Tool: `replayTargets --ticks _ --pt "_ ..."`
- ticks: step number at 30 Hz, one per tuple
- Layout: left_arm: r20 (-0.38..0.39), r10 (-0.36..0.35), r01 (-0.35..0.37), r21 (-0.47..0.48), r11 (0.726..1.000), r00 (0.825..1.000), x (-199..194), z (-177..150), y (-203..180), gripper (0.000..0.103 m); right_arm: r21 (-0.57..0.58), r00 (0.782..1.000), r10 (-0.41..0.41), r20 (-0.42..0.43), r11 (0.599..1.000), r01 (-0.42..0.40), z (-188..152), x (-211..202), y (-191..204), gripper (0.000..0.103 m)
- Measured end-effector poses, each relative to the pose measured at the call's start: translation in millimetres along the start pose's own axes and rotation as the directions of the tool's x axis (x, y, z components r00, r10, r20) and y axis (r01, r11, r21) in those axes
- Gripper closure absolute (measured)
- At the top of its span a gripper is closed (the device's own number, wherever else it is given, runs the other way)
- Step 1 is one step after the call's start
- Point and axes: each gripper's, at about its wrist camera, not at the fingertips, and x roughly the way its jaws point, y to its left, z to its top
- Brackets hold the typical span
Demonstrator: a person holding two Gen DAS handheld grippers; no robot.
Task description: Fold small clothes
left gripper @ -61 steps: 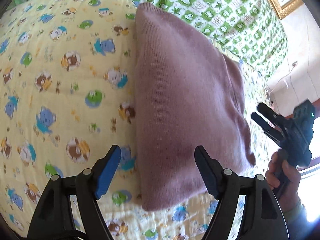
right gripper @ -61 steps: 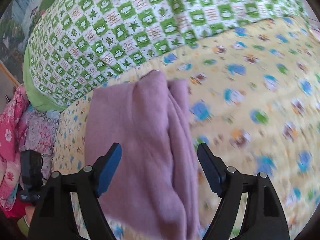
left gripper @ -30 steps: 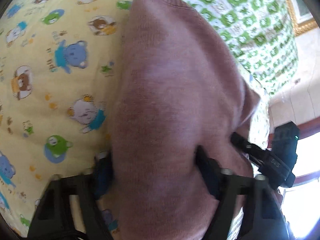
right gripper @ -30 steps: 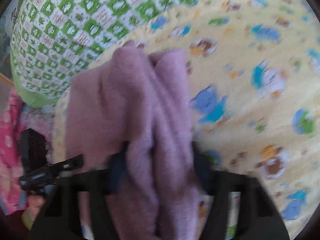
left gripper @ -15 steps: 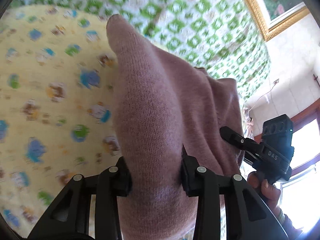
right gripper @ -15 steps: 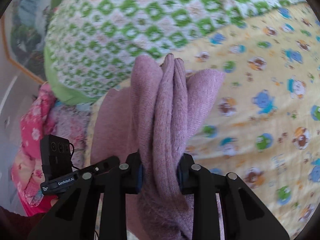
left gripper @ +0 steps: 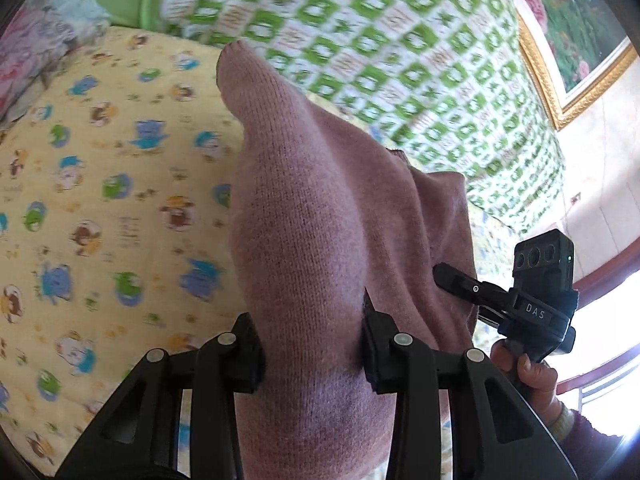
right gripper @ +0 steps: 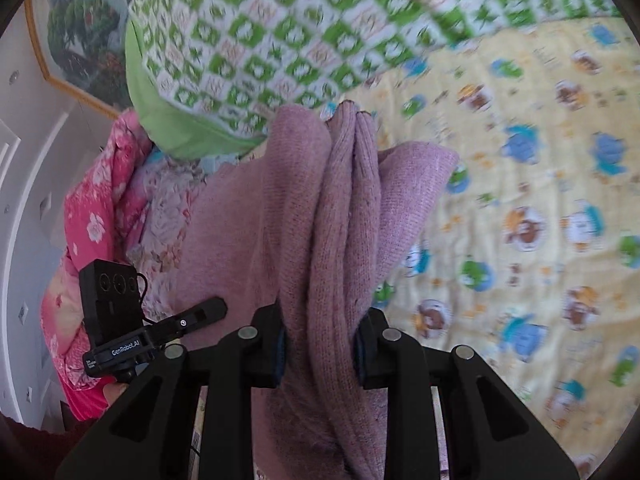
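A folded mauve knitted sweater (left gripper: 308,216) is held up off the bed between both grippers. My left gripper (left gripper: 312,348) is shut on one end of it, the knit bulging between the jaws. My right gripper (right gripper: 320,344) is shut on the other end, where several folded layers (right gripper: 344,216) bunch together. In the left wrist view the right gripper (left gripper: 480,292) shows at the right, clamped on the sweater's far edge. In the right wrist view the left gripper (right gripper: 188,320) shows at the lower left against the sweater.
A yellow sheet with cartoon animals (left gripper: 100,200) (right gripper: 520,220) covers the bed below. A green-and-white checked quilt (left gripper: 380,40) (right gripper: 280,32) lies behind. Pink floral bedding (right gripper: 92,240) is piled at the left. A framed picture (left gripper: 568,32) hangs on the wall.
Both grippers closed on the sweater's ends and lifted it off the sheet. Over the last half second it has risen further and the views tilted toward the quilt.
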Motion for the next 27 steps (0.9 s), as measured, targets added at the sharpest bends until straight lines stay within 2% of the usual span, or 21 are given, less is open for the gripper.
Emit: replayTargets --ticks 6,10,12,13,16,17,23,27 --pt "-0.041 0.019 -0.020 -0.038 0.999 0.999 17 -12 37 0.064 0.009 0.998 -0.054 -0.040 0.998 0.054 0 29 -17 0.076" --pt "-0.043 0.051 -0.054 -0.070 0.996 0.998 26 -15 52 0.052 0.026 0.995 -0.081 -0.060 0.996 0.082 0 36 -31 0.073" --pt "-0.047 0.064 -0.068 -0.087 0.994 0.997 30 -16 57 0.045 0.019 0.993 -0.098 -0.061 0.995 0.099 0 37 -32 0.068" --pt "-0.047 0.065 -0.069 -0.092 0.993 0.997 31 -17 60 0.044 0.017 0.992 -0.113 -0.059 0.993 0.114 0 36 -32 0.062" --pt "-0.049 0.085 -0.090 -0.100 0.991 0.995 29 -20 62 0.035 0.005 0.987 -0.159 -0.032 0.987 0.160 0 26 -28 0.053" --pt "-0.047 0.092 -0.096 -0.100 0.990 0.995 26 -22 61 0.035 0.002 0.985 -0.172 -0.022 0.985 0.173 -1 22 -27 0.051" --pt "-0.033 0.129 -0.132 -0.102 0.986 0.991 4 -37 52 0.033 -0.049 0.973 -0.218 0.080 0.974 0.223 -8 -17 -5 0.051" --pt "-0.027 0.153 -0.155 -0.102 0.983 0.988 -12 -55 46 0.031 -0.129 0.972 -0.195 0.134 0.969 0.213 -24 -39 25 0.051"
